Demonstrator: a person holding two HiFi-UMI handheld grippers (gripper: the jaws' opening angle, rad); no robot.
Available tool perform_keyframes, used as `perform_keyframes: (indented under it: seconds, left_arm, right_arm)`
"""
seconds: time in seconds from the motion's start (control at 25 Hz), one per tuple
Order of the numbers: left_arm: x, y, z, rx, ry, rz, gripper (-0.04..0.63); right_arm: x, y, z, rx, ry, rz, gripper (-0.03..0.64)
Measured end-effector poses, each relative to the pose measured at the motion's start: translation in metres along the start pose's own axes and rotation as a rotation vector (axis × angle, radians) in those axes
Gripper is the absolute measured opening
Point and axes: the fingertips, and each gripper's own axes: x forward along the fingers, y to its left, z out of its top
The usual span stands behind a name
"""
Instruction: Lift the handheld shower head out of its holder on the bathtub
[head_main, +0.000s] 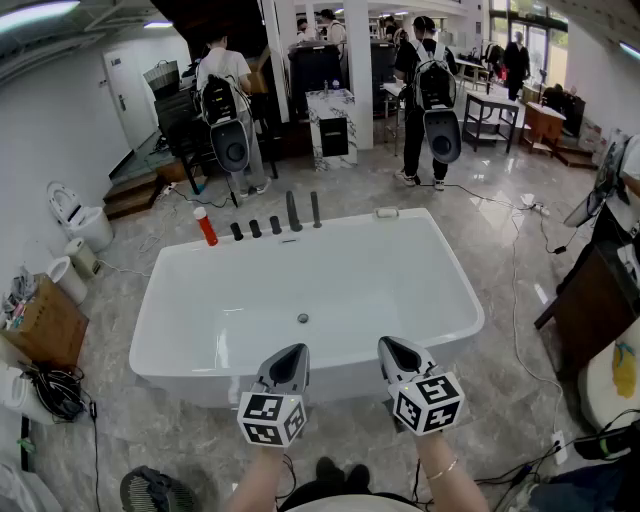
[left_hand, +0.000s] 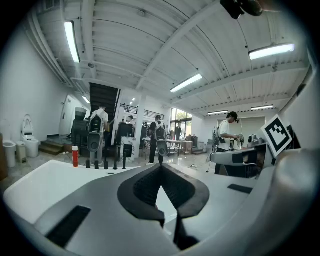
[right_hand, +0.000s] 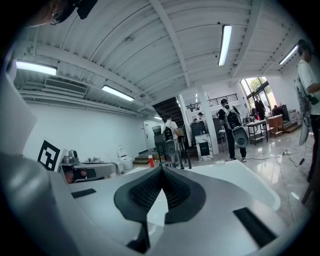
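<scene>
While both claws sit pinched shut and empty at the near side of the bathtub (head_main: 152, 300) in the head view, the left claw (head_main: 287, 366) is slightly nearer than the right claw (head_main: 400, 354) to the handheld shower head (head_main: 315, 210). That seems to be the rightmost upright black post on the far rim, at 12 o'clock. In the left gripper view it (left_hand: 124, 161) stands at 9 o'clock from the jaw tips, and in the right gripper view (right_hand: 190, 158) at 2 o'clock.

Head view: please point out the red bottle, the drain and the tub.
Red bottle (head_main: 206, 229), head view, middle of its body.
Drain (head_main: 302, 318), head view, its centre.
Tub (head_main: 452, 265), head view, its right rim.
</scene>
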Motion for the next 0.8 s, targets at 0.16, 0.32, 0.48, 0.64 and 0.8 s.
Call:
perform_keyframes:
  seconds: [0.16,0.32,0.48,0.64,0.8]
  left_arm:
    - [-0.003,-0.004,0.003,0.003,-0.011,0.002,0.02]
    - [-0.007,-0.002,0.007,-0.009,-0.027,0.024,0.02]
    - [-0.008,0.003,0.013,-0.003,-0.03,0.039,0.02]
    - [-0.002,0.007,0.01,-0.002,-0.022,0.043,0.02]
    - [0.013,0.016,0.009,-0.004,-0.017,0.048,0.02]
  right_arm:
    - [-0.008,-0.004,-0.008,0.012,0.001,-0.001,0.005]
    - [-0.012,-0.007,-0.014,0.016,0.013,0.004,0.006]
    - [-0.01,-0.008,-0.014,0.02,0.015,0.006,0.006]
    - [-0.005,-0.013,-0.015,0.017,0.009,0.007,0.008]
    - [0.009,-0.023,-0.013,0.019,0.006,-0.003,0.008]
